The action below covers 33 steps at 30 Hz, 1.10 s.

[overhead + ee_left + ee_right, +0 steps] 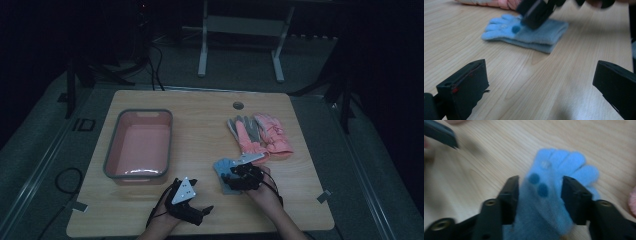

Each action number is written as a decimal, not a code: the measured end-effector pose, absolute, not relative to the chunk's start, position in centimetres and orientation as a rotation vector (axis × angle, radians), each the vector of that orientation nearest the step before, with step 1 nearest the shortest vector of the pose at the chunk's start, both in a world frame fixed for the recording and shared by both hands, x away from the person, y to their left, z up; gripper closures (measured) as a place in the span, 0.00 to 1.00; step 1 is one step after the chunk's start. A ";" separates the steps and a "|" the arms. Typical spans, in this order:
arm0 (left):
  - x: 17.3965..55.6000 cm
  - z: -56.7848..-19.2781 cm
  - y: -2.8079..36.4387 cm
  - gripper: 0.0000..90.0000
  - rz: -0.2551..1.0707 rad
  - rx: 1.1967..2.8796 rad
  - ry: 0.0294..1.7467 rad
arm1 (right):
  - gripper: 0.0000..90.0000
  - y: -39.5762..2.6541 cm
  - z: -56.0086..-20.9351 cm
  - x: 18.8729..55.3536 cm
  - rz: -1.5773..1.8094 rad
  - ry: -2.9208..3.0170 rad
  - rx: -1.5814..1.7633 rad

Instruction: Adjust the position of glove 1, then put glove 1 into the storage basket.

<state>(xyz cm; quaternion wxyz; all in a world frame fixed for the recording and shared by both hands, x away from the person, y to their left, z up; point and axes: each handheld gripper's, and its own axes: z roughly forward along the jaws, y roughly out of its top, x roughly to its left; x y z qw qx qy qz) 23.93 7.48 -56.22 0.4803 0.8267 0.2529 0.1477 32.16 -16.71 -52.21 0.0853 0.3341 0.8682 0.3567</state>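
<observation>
Two pairs of gloves are counted on the counter (200, 210): one blue pair (223, 169) and one pink-and-grey pair (260, 134). One pink tub (138, 145) is counted, and two grippers.

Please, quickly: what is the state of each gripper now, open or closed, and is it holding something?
Left gripper: open, holding nothing, over bare table.
Right gripper: open, its jaws on both sides of the blue glove; a firm grip cannot be told.

— What sits between the right gripper (540, 188) and its black jaws?
— A light-blue fleece glove with dark dots (554, 177), lying flat on the pale wooden table (486, 150), fingers pointing away.
— Squeezed?
— The jaws flank it; blur hides any contact.
</observation>
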 end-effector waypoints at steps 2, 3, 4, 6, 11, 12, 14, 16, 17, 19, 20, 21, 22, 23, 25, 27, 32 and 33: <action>23.9 -56.1 7.2 0.02 0.384 2.038 0.650 | 0.28 -17.2 -51.6 32.3 1.141 2.617 0.982; 23.9 -56.1 7.2 0.02 0.384 2.038 0.650 | 0.28 -17.2 -51.6 32.3 1.141 2.617 0.982; 24.0 -56.1 7.1 0.02 0.358 2.055 0.674 | 0.15 -17.6 -51.1 32.7 1.206 2.615 0.975; 24.2 -56.0 7.1 0.02 0.316 2.062 0.690 | 0.15 -17.6 -51.1 32.7 1.206 2.615 0.975; 25.0 -55.1 6.0 0.15 0.274 2.102 0.533 | 0.18 -18.6 -50.5 34.4 1.281 2.598 0.969; 25.2 -55.0 5.7 0.16 0.263 2.117 0.498 | 0.19 -18.7 -50.4 34.7 1.293 2.617 1.002; 25.5 -55.0 5.0 0.17 0.263 2.141 0.443 | 0.16 -18.7 -50.5 35.3 1.311 2.668 1.047; 25.7 -54.9 4.2 0.17 0.283 2.155 0.368 | 0.13 -18.4 -50.8 35.7 1.321 2.683 1.065; 25.9 -54.8 3.8 0.18 0.286 2.165 0.340 | 0.14 -18.2 -51.1 36.0 1.290 2.696 1.075; 26.1 -54.6 3.2 0.19 0.296 2.171 0.294 | 0.18 -17.7 -51.3 36.4 1.211 2.692 1.093; 26.3 -54.5 2.8 0.22 0.309 2.178 0.272 | 0.26 -17.5 -51.4 36.6 1.185 2.679 1.099; 26.5 -54.3 2.4 0.22 0.321 2.188 0.243 | 0.29 -17.2 -51.5 36.8 1.158 2.676 1.117; 26.7 -54.3 2.0 0.24 0.327 2.198 0.224 | 0.29 -17.0 -51.6 37.0 1.139 2.672 1.103; 26.9 -54.2 1.6 0.26 0.340 2.212 0.205 | 0.32 -16.8 -51.8 37.1 1.112 2.657 1.101; 27.3 -54.2 0.9 0.30 0.340 2.239 0.155 | 0.33 -16.5 -52.3 37.4 1.045 2.633 1.101; 27.8 -54.5 0.2 0.36 0.335 2.275 0.115 | 0.33 -16.3 -52.8 37.6 1.027 2.632 1.118; 28.2 -54.9 -0.3 0.49 0.380 2.307 0.087 | 0.33 -16.4 -54.1 37.5 0.988 2.633 1.139; 28.3 -54.9 -0.3 0.49 0.392 2.313 0.081 | 0.33 -16.5 -54.3 37.4 0.985 2.636 1.131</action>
